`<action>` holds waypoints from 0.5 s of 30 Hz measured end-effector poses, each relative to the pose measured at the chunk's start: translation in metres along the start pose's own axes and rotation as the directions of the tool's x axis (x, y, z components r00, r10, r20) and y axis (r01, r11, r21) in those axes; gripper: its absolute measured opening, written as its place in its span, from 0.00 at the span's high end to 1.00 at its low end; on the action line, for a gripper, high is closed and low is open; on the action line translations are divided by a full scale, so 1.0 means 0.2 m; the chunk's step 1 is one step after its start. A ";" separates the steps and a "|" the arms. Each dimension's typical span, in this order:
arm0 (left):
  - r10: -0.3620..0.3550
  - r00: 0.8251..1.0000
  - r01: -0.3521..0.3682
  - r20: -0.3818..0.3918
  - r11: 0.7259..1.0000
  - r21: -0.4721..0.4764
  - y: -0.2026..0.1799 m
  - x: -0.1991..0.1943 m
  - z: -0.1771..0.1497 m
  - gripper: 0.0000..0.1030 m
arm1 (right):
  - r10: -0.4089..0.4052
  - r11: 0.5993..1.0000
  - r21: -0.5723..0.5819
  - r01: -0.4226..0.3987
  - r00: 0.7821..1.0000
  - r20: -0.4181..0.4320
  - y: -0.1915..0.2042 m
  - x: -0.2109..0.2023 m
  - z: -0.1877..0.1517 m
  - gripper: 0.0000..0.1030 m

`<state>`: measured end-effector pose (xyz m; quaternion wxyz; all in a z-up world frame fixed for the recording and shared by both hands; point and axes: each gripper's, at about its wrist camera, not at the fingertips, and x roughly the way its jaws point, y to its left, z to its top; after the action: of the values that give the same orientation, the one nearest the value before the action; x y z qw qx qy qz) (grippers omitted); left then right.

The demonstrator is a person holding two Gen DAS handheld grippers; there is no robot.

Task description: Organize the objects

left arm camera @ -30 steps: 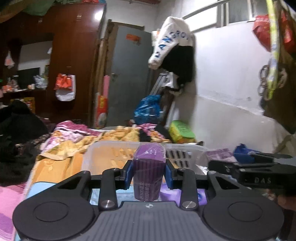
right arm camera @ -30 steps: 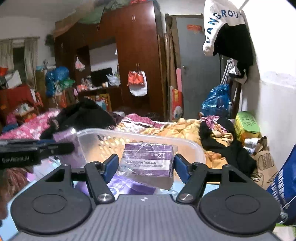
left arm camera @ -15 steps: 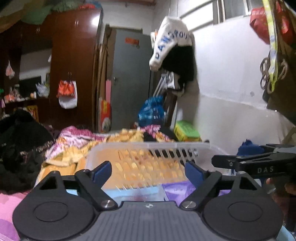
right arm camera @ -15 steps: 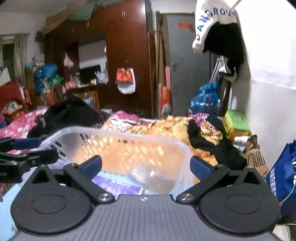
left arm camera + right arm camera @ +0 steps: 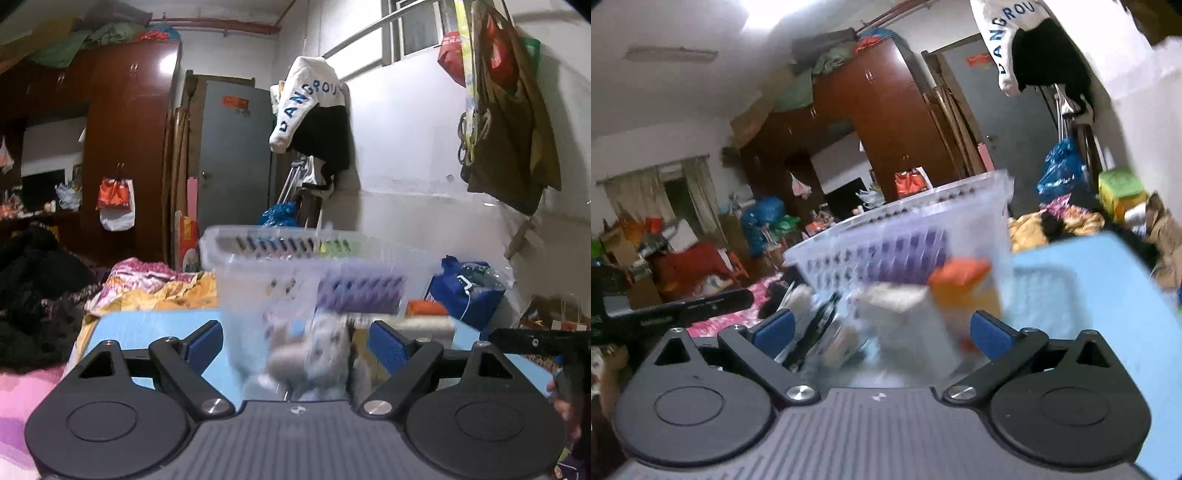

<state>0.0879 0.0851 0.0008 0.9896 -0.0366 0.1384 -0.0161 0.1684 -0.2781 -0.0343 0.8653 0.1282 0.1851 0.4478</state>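
my left gripper (image 5: 295, 341) is spread wide, its blue pads (image 5: 205, 345) standing apart with nothing pinched. straight ahead at twelve o'clock sits the clear plastic basket (image 5: 258, 240) on the light blue tabletop (image 5: 147, 325), its slotted rim above my fingertips. through its wall i make out a purple box (image 5: 360, 295), blurred, toward one o'clock inside the basket. close between my pads lies a pale, smeared bundle (image 5: 310, 354) that i cannot name; the pads do not press on it. at two o'clock, low on the tabletop, there is a flat white packet (image 5: 424, 325) and an orange thing (image 5: 421, 306) just behind it. at three o'clock the dark body of my other gripper (image 5: 535, 341) comes in from the edge.

my right gripper (image 5: 882, 332) is also spread to its widest, blue pads (image 5: 774, 330) well apart and gripping nothing. the basket (image 5: 897, 218) fills twelve o'clock here, tilted in the view, with the purple box (image 5: 908, 254) showing through the slots. between my pads and the basket are a blurred white box (image 5: 897, 306) and an orange packet (image 5: 964, 284) at one o'clock; whether they touch the basket i cannot tell. the tabletop (image 5: 1108, 280) runs off at three o'clock. at nine o'clock my left gripper (image 5: 665, 314) reaches in as a dark bar.
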 end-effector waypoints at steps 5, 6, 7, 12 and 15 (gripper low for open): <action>-0.022 0.999 0.021 -0.032 0.999 -0.036 0.05 0.08 -0.03 0.16 | 0.026 0.999 -0.032 -0.027 0.998 -0.059 0.08 0.17 -0.03 0.19; -0.031 0.999 0.030 -0.029 0.999 -0.031 0.03 0.09 -0.03 0.16 | 0.039 0.999 -0.027 -0.041 0.996 -0.078 0.08 0.21 -0.03 0.24; -0.038 0.999 0.037 -0.031 0.999 -0.020 0.02 0.10 -0.04 0.17 | 0.044 0.999 -0.017 -0.046 0.995 -0.094 0.08 0.24 -0.05 0.29; -0.071 0.996 0.069 -0.062 0.997 -0.037 0.01 0.16 -0.06 0.37 | 0.020 1.000 0.009 -0.019 0.991 -0.133 0.11 0.35 -0.10 0.41; -0.071 0.995 0.066 -0.077 0.996 -0.055 0.02 0.19 -0.08 0.44 | 0.036 0.996 0.081 -0.024 0.989 -0.141 0.08 0.39 -0.09 0.46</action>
<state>0.1205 0.0860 -0.0253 0.9809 -0.0667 0.1764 -0.0479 0.1899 -0.2047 -0.0604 0.8373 0.1328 0.2618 0.4612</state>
